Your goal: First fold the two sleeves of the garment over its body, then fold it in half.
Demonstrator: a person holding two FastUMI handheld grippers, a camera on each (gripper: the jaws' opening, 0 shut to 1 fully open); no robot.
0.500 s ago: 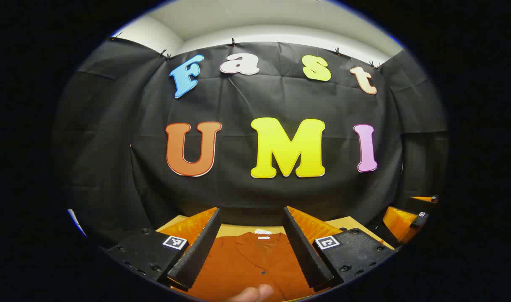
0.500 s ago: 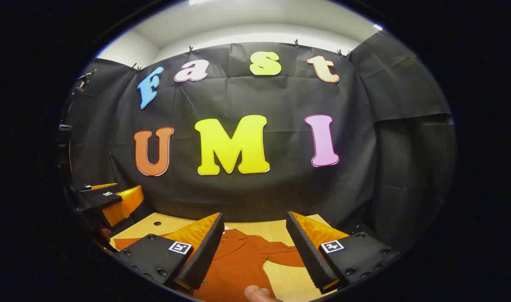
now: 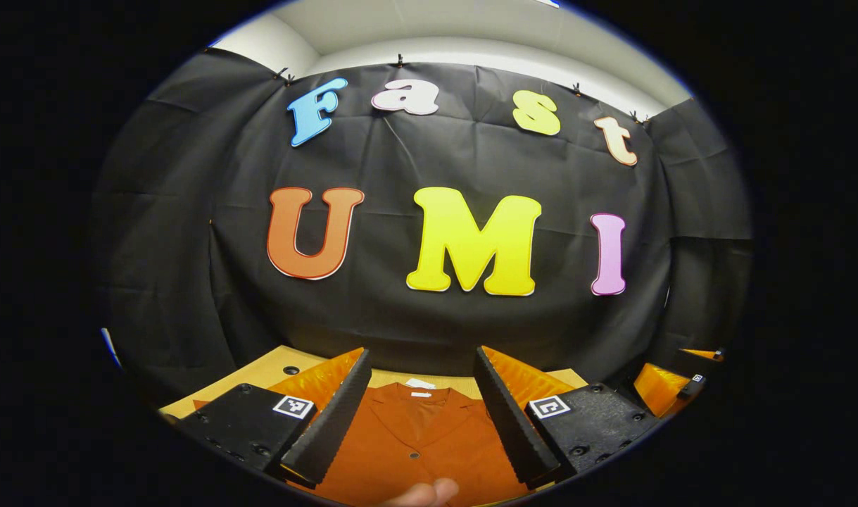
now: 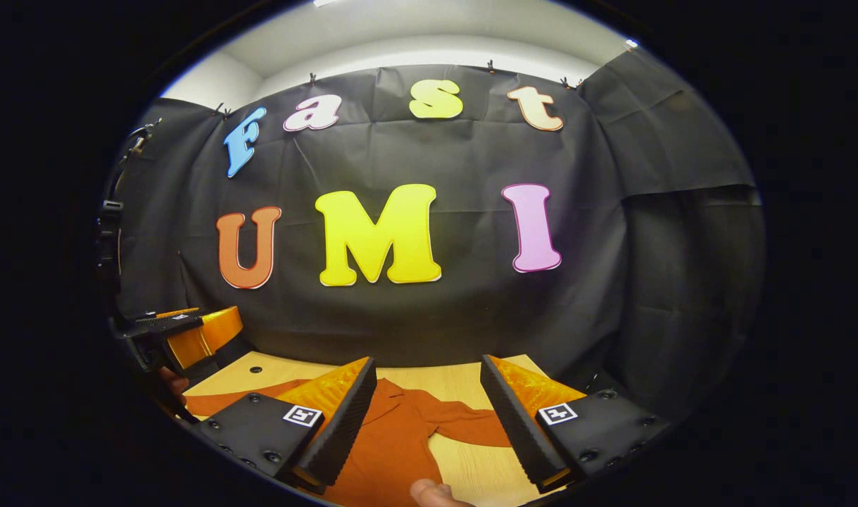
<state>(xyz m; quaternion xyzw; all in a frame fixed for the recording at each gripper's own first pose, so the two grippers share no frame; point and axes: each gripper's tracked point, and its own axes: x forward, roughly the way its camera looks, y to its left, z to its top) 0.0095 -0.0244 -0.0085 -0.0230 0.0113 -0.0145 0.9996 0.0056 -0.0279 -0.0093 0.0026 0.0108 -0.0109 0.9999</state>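
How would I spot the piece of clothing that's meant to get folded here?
Look at the pale wooden table in front of the black cloth wall. Lying flat on it is the rust-orange shirt, collar toward the wall, one sleeve stretched out sideways. It is the only soft, cloth thing on the table, with a small white tag at its neck.

**Garment mostly out of sight at the lower edges**

In the left gripper view, the garment (image 3: 414,451) shows between the left gripper (image 3: 420,415) fingers; its sides pass behind them and its lower body is cut off below. A fingertip (image 3: 429,491) beneath the gap is cropped. Far right, the other gripper (image 3: 671,384) is half cut off, its spread unclear.

In the right gripper view, the right gripper (image 4: 425,422) finger hides the collar's left part; the sleeve (image 4: 471,428) end slips behind the other finger, perhaps continuing there.
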